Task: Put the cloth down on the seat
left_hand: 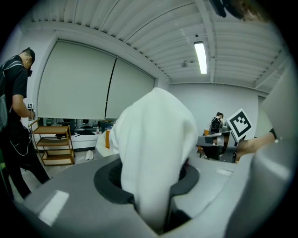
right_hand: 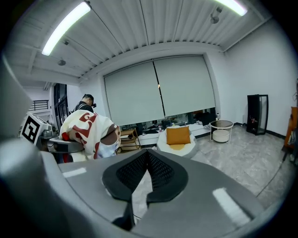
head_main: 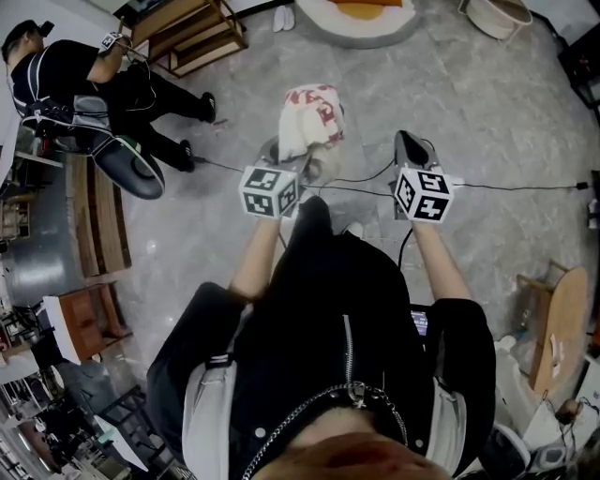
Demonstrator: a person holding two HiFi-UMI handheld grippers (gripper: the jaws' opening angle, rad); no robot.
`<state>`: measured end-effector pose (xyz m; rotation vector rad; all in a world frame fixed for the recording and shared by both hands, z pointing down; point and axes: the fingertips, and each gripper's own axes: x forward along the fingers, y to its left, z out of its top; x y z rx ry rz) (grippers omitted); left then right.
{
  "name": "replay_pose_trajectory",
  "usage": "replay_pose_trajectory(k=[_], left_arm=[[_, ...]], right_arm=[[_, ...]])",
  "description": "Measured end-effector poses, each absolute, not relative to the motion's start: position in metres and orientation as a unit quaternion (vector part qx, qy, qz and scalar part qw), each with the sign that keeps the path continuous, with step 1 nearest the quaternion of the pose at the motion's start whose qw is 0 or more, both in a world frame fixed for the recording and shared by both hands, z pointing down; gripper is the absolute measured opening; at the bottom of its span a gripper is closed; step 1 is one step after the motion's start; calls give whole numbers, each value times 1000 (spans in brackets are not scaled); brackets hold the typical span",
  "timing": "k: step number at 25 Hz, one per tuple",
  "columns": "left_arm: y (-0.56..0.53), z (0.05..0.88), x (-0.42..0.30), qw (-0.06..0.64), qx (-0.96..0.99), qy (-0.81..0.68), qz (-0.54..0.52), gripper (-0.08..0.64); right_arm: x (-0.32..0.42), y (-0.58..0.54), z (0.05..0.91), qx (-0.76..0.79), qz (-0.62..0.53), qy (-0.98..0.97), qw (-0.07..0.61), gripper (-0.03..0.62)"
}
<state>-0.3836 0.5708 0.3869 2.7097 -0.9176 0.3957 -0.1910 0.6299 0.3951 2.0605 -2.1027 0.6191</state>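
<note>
A white cloth with red print [head_main: 309, 117] hangs bunched in the air in front of me, over the grey floor. My left gripper [head_main: 298, 157] is shut on it. In the left gripper view the cloth [left_hand: 153, 139] rises from between the jaws and fills the middle. My right gripper [head_main: 413, 150] is level with it to the right, jaws shut with nothing in them [right_hand: 146, 155]. In the right gripper view the cloth [right_hand: 88, 132] shows at the left. The seat [right_hand: 177, 139], a round white chair with an orange cushion, stands some way ahead [head_main: 361, 19].
A person in black [head_main: 84, 80] stands at the far left beside a low wooden shelf [head_main: 192, 33]. A cable [head_main: 506, 186] runs across the floor. A round basket table [right_hand: 221, 131] stands right of the seat. A wooden board [head_main: 558, 328] leans at my right.
</note>
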Motion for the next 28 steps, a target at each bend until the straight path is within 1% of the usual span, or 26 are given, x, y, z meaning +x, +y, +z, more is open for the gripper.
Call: replay_pose_trajectory(k=[10, 18, 22, 28], left_arm=[[557, 386, -369, 120, 937, -301, 133, 152], [505, 397, -344, 129, 941, -286, 131, 152], [461, 410, -316, 133, 943, -276, 127, 152], [369, 420, -264, 135, 944, -271, 133, 152]], right_arm=[[-190, 627, 399, 686, 207, -695, 61, 2], [-174, 589, 403, 691, 207, -690, 59, 2], [-154, 548, 413, 690, 204, -691, 69, 2], [-117, 449, 419, 685, 213, -692, 79, 2]])
